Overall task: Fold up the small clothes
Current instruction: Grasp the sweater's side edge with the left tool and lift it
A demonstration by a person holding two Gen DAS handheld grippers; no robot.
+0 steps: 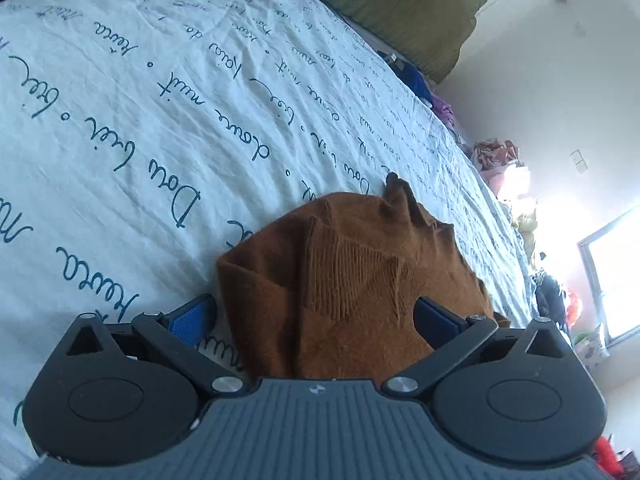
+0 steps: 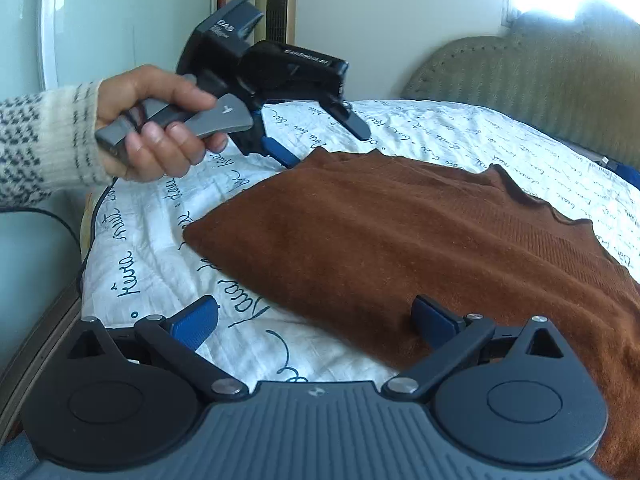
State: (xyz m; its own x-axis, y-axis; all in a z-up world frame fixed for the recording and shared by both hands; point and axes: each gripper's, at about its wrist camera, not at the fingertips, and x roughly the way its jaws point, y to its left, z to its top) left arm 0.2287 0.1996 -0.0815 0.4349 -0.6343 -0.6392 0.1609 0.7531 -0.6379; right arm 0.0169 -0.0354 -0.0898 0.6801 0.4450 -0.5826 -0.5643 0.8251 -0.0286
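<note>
A brown knitted garment [image 2: 400, 240] lies folded on the white bedsheet with blue handwriting [image 2: 160, 240]. In the right wrist view my right gripper [image 2: 316, 320] stands open at the garment's near edge, its right finger [image 2: 436, 320] over the cloth and its left finger [image 2: 196, 320] over the sheet. A hand [image 2: 156, 120] in a knitted sleeve holds my left gripper [image 2: 320, 140] open just above the garment's far left corner. In the left wrist view the garment [image 1: 340, 272] fills the space between the wide-apart fingers of the left gripper [image 1: 314, 320], which grips nothing.
An olive green padded headboard [image 2: 520, 76] borders the bed. Loose clothes [image 1: 496, 156] are piled along the bed's far edge near a bright window [image 1: 616, 272]. A gold tower fan [image 2: 276, 0] stands by the wall, and a black cable [image 2: 86, 248] hangs at the bed's left edge.
</note>
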